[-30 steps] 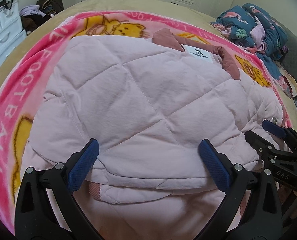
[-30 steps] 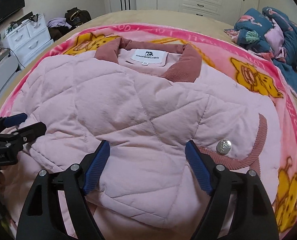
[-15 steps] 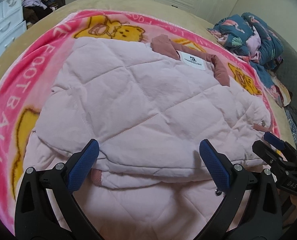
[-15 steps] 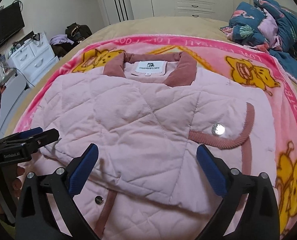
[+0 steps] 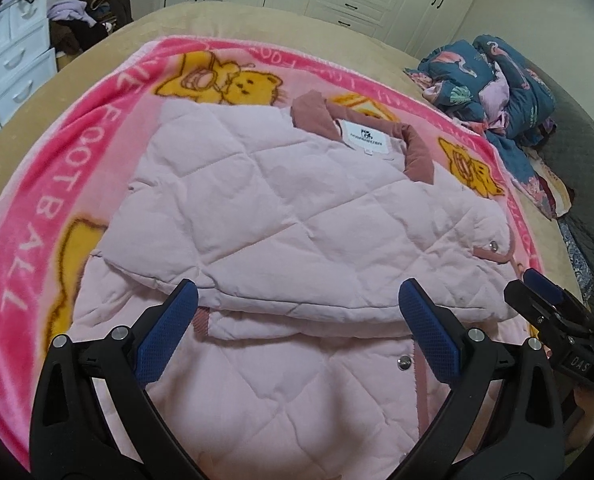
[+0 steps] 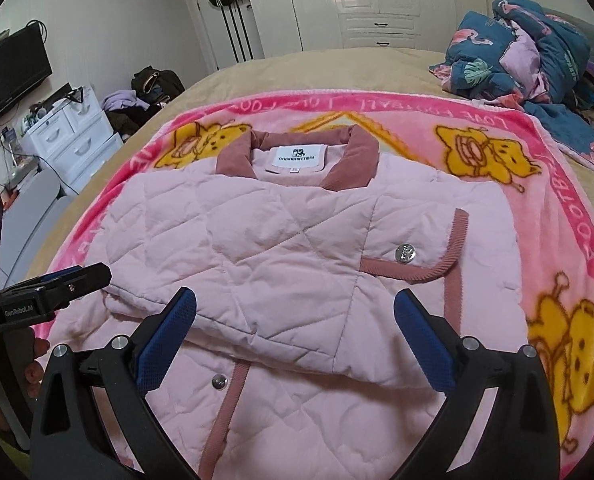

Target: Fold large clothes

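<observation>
A pale pink quilted jacket (image 5: 281,220) with a dusty-rose collar (image 6: 353,160) lies on a pink cartoon blanket (image 5: 45,184) on the bed. Both sleeves are folded across its chest, and a cuff with a silver snap (image 6: 405,255) lies on top. The jacket also shows in the right wrist view (image 6: 281,248). My left gripper (image 5: 295,330) is open and empty above the jacket's lower half. My right gripper (image 6: 295,332) is open and empty above the same area. Each gripper shows at the edge of the other's view.
A heap of dark blue patterned bedding (image 6: 537,60) lies at the bed's far right. White drawers (image 6: 73,132) and bags stand at the left of the bed. White wardrobes (image 6: 377,0) line the far wall. The blanket rests on a tan bedspread (image 5: 217,20).
Both grippers have pulled back and up from the folded sleeves, so more of the jacket's lower half and blanket shows. The jacket has not moved.
</observation>
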Tool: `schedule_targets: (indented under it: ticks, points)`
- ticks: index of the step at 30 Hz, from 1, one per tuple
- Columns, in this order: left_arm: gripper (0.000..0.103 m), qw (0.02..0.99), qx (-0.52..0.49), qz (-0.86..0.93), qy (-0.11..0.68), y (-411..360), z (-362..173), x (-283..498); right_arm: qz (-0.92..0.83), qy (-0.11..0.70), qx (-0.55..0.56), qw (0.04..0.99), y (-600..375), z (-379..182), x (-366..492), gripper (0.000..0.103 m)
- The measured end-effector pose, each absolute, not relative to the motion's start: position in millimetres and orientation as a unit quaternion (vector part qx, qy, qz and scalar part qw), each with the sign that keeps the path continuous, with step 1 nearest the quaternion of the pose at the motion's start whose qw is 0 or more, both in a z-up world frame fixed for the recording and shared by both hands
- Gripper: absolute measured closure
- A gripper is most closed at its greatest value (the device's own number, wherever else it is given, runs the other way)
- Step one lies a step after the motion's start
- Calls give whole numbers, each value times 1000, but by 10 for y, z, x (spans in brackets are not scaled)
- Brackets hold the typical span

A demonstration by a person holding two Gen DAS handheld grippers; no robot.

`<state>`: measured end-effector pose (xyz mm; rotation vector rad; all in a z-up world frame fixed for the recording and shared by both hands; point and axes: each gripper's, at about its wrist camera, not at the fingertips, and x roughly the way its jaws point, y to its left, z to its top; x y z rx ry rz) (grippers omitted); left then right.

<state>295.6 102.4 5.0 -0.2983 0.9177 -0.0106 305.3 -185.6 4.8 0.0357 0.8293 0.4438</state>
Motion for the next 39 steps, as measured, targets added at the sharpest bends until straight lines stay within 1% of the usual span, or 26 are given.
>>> schedule_targets:
  ticks: [27,39]
  points:
    - [9,916,-123,-17,381,816,767,2305,216,322,48,920,-2199,789,2335,4]
    - [9,925,-112,-21,362,761,955,1994,217,304,56,926,-2327,937,2032,4]
